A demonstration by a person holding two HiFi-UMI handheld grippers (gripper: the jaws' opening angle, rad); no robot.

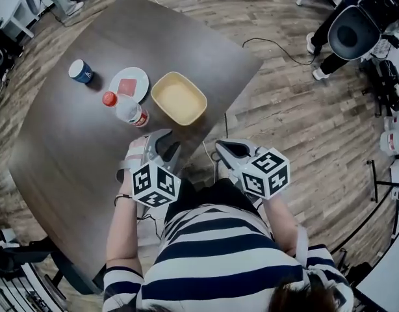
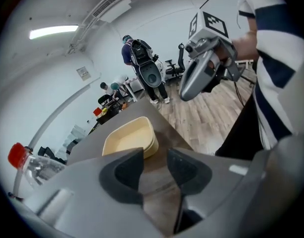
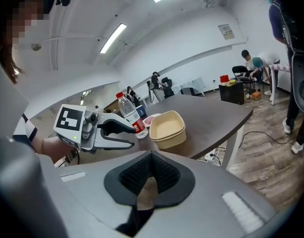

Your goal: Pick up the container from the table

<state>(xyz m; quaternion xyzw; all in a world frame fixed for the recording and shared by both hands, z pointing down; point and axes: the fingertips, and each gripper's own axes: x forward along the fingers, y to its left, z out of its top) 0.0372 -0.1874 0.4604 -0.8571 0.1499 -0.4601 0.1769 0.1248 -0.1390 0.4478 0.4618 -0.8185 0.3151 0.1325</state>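
Observation:
The container (image 1: 179,98) is a shallow cream rectangular tub, empty, resting on the dark table (image 1: 69,148) near its right edge. My left gripper (image 1: 166,140) hovers just short of the tub over the near table edge. Its jaws stand apart with nothing between them, and in the left gripper view (image 2: 154,155) the container (image 2: 129,138) lies straight ahead beyond them. My right gripper (image 1: 223,150) hangs off the table's right side, over the floor. Its pads (image 3: 151,155) meet, holding nothing. From there the container (image 3: 168,128) shows ahead and the left gripper (image 3: 123,133) to the left.
A clear bottle with a red cap (image 1: 125,108) stands just left of the container. A white plate (image 1: 128,84) with a red item and a blue cup (image 1: 80,71) sit further left. A cable (image 1: 277,51) runs across the wood floor; office chairs (image 1: 355,28) stand at the right.

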